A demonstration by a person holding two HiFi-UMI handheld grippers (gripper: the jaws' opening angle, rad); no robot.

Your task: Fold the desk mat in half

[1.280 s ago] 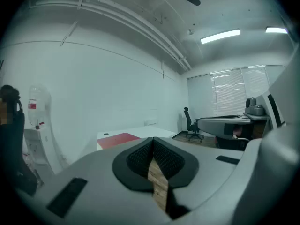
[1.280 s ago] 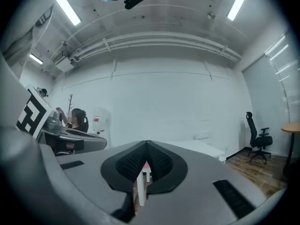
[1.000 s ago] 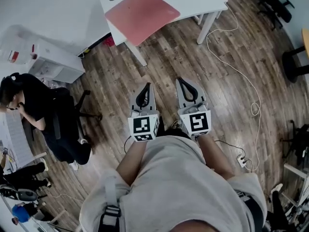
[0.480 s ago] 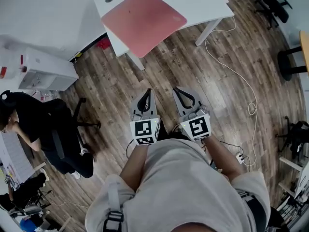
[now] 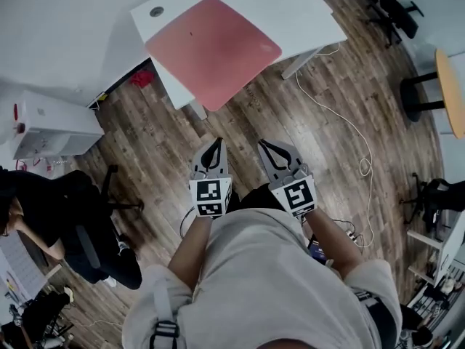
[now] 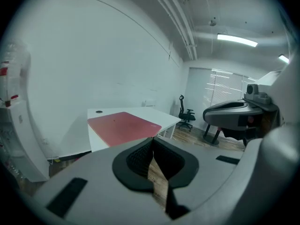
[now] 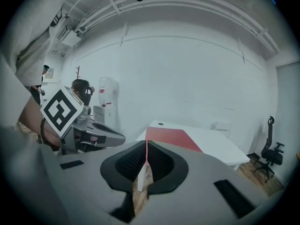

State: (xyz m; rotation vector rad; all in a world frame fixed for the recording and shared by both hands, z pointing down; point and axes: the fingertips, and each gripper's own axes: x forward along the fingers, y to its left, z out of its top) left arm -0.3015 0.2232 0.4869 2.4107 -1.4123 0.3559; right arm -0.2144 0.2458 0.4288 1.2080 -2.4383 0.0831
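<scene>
While the left claw (image 5: 215,144) and right claw (image 5: 263,145) hang clenched and empty over the wood floor (image 5: 341,86), the pink desk mat (image 5: 212,49) lies flat on the white counter (image 5: 305,13) well ahead, near corner towards them, left claw slightly nearer.

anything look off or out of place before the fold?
Nothing damaged or spilled. The mat lies flat and unfolded on the desk, its near corner at or just over the desk's edge. A loose cable trails across the floor beside the desk.
</scene>
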